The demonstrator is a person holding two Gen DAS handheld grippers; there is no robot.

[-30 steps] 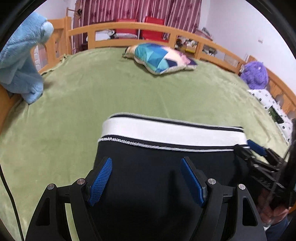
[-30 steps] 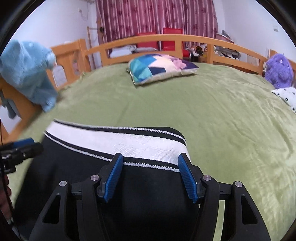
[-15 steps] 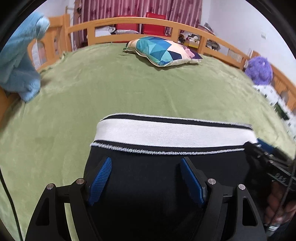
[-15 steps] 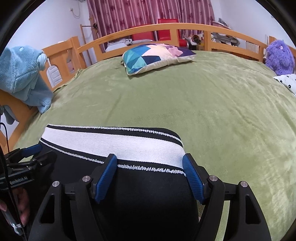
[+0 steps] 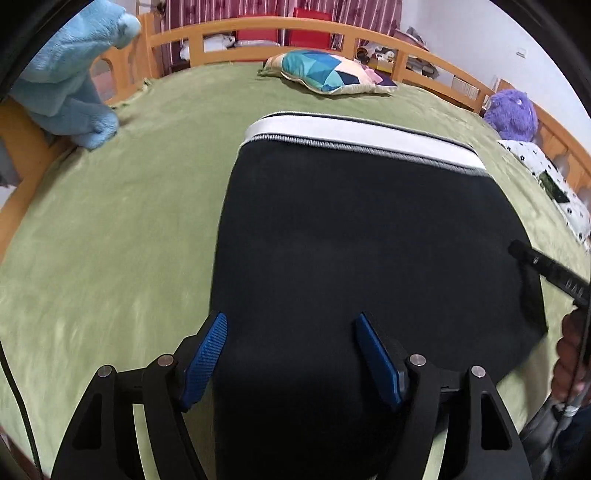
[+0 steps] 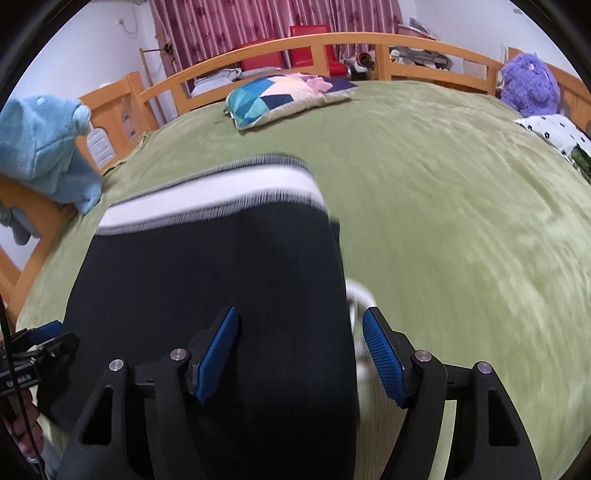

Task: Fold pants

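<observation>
Left gripper (image 5: pixel 291 347) gapes, pointing toward 12 o'clock; right gripper (image 6: pixel 300 341), jaws closing, clasps nothing.

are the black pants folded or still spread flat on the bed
Spread flat: the pants lie as one smooth panel on the green blanket, white waistband at the far end.

Pants (image 5: pixel 362 236): matt black cloth, white ribbed knit waistband (image 5: pixel 362 134). Blanket (image 5: pixel 129 206): green plush, slight sheen. Rail (image 5: pixel 258 26): smooth varnished wood. Fingers (image 5: pixel 207 354): blue textured rubbery pads on matt black plastic. Toy (image 6: pixel 528 83): purple fuzzy plush.
</observation>
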